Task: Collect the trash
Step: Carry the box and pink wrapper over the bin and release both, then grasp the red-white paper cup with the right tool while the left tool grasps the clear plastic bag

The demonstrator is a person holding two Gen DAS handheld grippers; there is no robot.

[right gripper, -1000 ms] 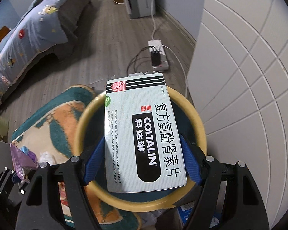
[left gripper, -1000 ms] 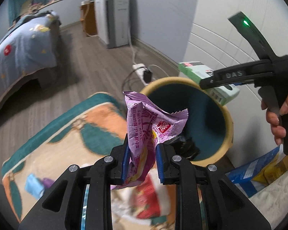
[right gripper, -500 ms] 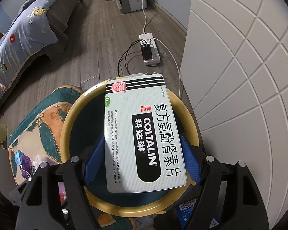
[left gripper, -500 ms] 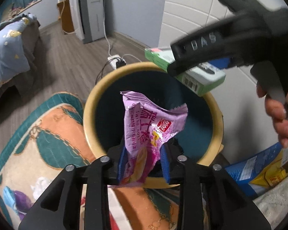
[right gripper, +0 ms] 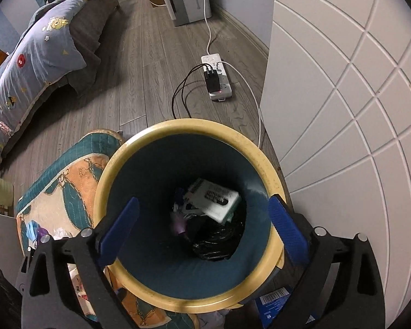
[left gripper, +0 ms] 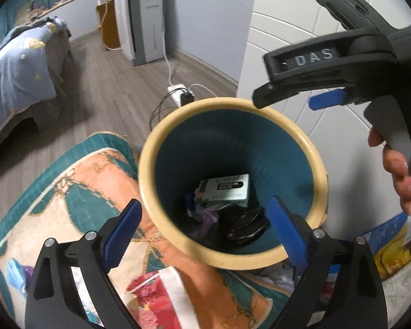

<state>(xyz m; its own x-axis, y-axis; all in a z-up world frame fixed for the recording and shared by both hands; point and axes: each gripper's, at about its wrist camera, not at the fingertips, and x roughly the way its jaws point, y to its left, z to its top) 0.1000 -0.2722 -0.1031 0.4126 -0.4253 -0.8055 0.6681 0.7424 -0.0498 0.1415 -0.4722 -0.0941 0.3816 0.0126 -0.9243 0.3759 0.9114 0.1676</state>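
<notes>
We see bedroom: grey wood floor (right gripper: 139,63), bed (right gripper: 41,63) with blue patterned quilt at left, white panelled wall (right gripper: 342,96) at right, power strip (right gripper: 216,79) with cables on floor. Bin (right gripper: 263,161), yellow rim, teal inside, stands beside patterned rug (left gripper: 76,181). Medicine box (right gripper: 213,200) and purple wrapper (right gripper: 179,223) lie at bin bottom by black bag (right gripper: 219,235). Our left claw (left gripper: 205,224) and right claw (right gripper: 202,226) over bin, jaws just opened wide, nothing between.
</notes>
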